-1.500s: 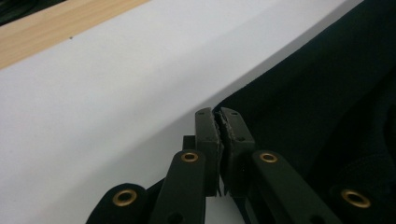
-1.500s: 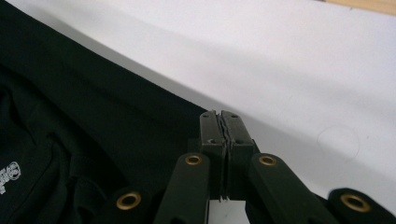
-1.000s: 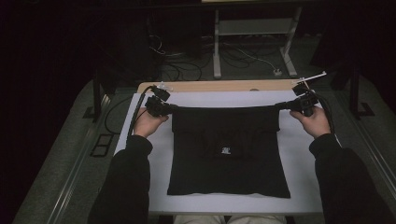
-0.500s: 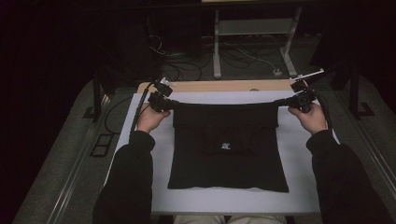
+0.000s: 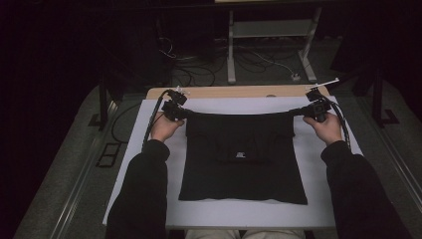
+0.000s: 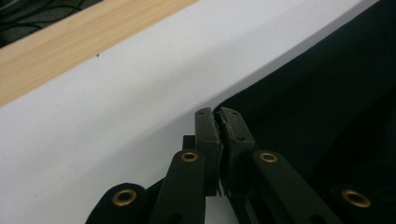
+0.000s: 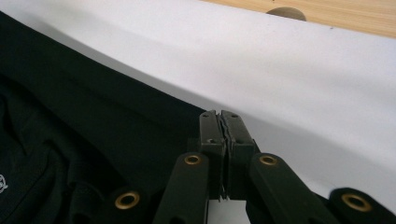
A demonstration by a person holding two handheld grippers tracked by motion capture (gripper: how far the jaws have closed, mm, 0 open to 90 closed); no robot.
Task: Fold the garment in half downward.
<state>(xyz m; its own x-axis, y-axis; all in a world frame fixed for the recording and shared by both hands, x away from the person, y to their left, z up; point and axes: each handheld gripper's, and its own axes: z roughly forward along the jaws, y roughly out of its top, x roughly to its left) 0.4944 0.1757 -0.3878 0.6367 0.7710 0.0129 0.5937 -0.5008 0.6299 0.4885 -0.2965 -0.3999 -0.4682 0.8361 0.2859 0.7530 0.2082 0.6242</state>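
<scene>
A black garment [image 5: 244,169] with a small white label [image 5: 240,154] lies spread on a white sheet [image 5: 144,164] over the table. Its far edge is stretched into a taut band between the two grippers. My left gripper [image 5: 182,113] is shut on the far left corner; in the left gripper view the jaws [image 6: 218,114] pinch the black cloth [image 6: 303,107] just above the sheet. My right gripper [image 5: 304,111] is shut on the far right corner, and its closed jaws [image 7: 219,115] hold the cloth [image 7: 93,116] low over the sheet. A hand grips each tool.
A bare wooden strip of table [image 5: 239,91] runs beyond the sheet, with a round hole [image 7: 286,13] in it. Behind the table the floor holds a metal stand [image 5: 268,45] and loose cables [image 5: 199,64]. White sheet margins lie left and right of the garment.
Both hands have shifted slightly toward the far edge and sunk lower. The garment's near hem has slid a little away from the person. Both grips stay closed.
</scene>
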